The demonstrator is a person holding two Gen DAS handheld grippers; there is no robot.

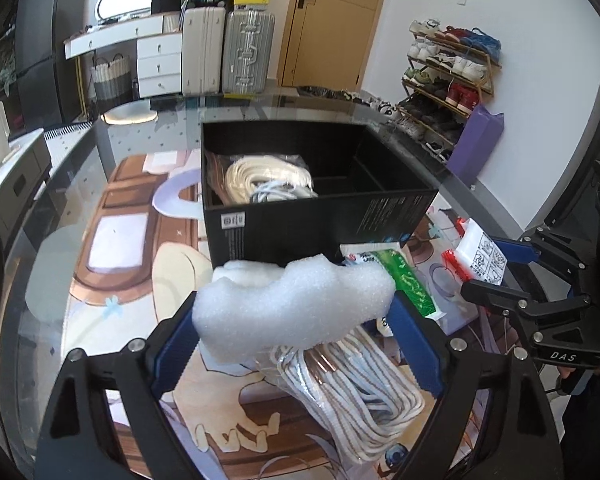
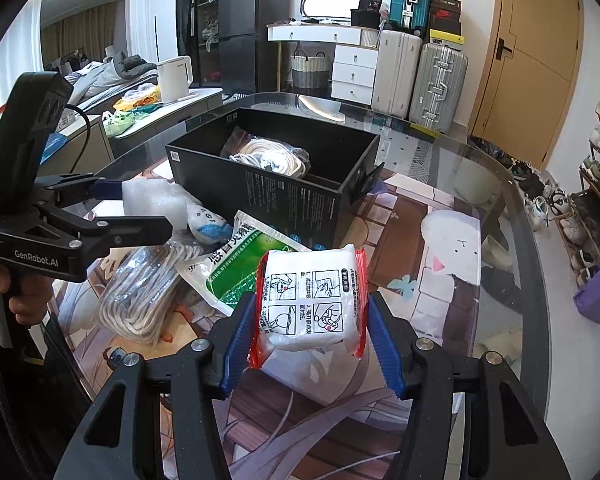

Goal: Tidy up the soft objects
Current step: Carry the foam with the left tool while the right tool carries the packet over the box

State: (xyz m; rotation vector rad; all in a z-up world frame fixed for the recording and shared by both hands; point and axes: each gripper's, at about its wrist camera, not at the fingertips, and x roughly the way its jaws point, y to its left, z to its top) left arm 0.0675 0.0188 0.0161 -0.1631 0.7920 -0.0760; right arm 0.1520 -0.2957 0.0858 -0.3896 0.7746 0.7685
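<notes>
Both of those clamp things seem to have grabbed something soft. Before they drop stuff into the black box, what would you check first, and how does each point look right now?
1. Right hand-held gripper has a firm hold on the white packet with red edges: ok, pads press both its sides.
2. Left hand-held gripper has the white foam piece secured: cannot tell, the foam sits between the pads but firm contact is unclear.
3. Black box is open on top: ok.
4. Free room in the box: ok, only a bagged rope bundle fills one end.
5. Nothing dangling from the held items: ok.
6. Rope coil bag under the foam is not caught: cannot tell.
</notes>
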